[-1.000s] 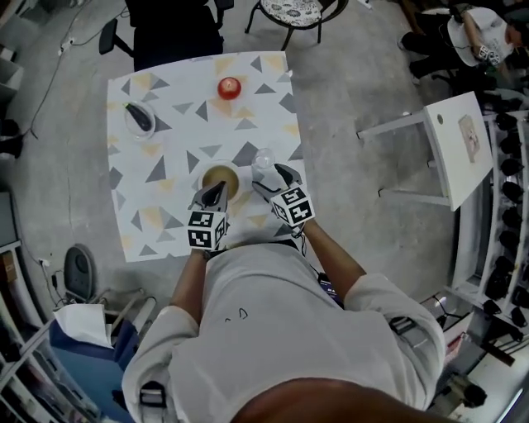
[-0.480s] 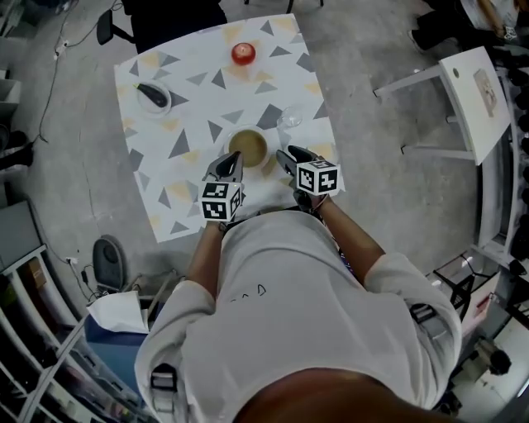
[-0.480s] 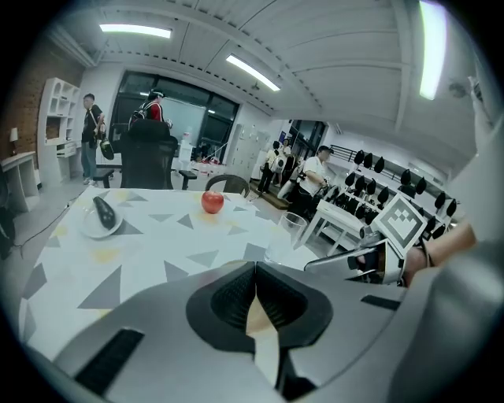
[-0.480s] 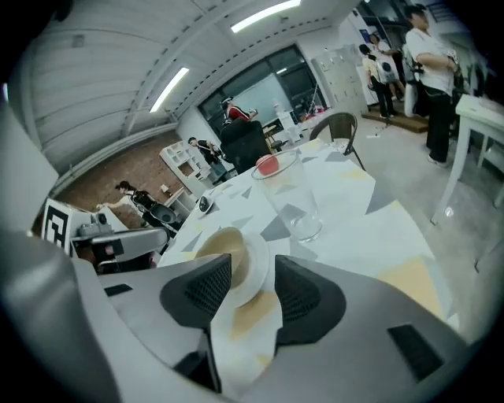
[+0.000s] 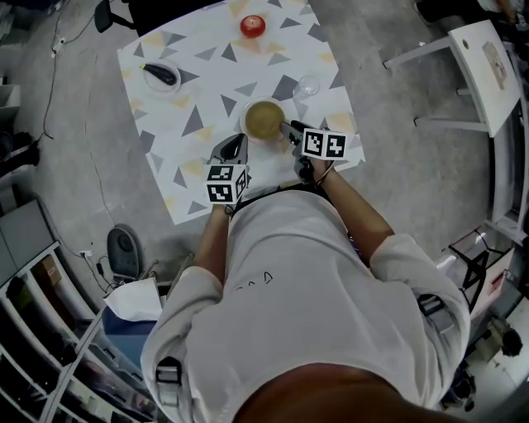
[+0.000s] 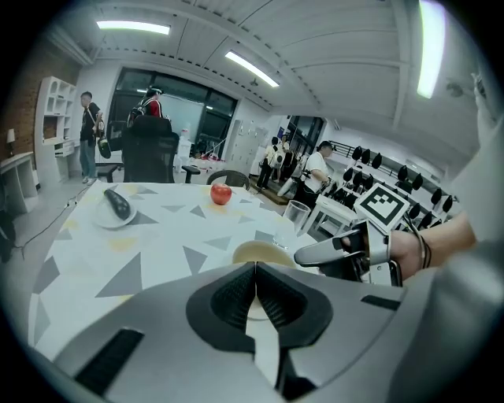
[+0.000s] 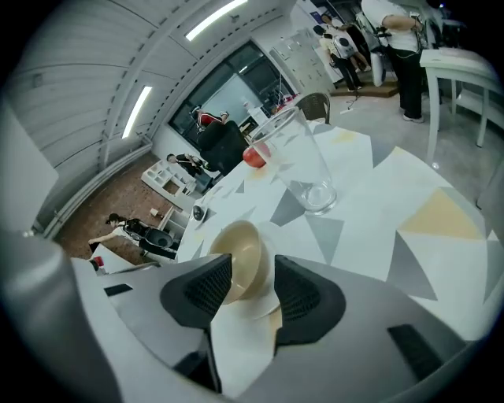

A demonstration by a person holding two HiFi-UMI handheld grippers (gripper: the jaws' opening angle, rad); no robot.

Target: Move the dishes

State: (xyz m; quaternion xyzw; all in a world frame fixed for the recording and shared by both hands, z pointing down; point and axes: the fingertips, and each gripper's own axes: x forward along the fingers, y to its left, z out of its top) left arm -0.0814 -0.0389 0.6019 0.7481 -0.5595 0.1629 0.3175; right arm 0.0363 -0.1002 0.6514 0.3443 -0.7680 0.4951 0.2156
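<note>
A tan bowl on a white saucer stands near the front edge of the triangle-patterned table. My right gripper is at the bowl's right side. Its jaws have just been closing, and in the right gripper view they are shut on the rim of the bowl and the saucer. My left gripper sits just short of the bowl on its near left, shut with nothing between its pads. The left gripper view shows the bowl right behind the fingertips.
A clear drinking glass stands just beyond the bowl on the right. A red apple lies at the table's far edge. A small plate with a dark object is at the far left. A white side table stands to the right.
The right gripper has rolled, left the glass's side and closed on the bowl's right rim. The left gripper has drawn back from the bowl's left edge toward the near table edge.
</note>
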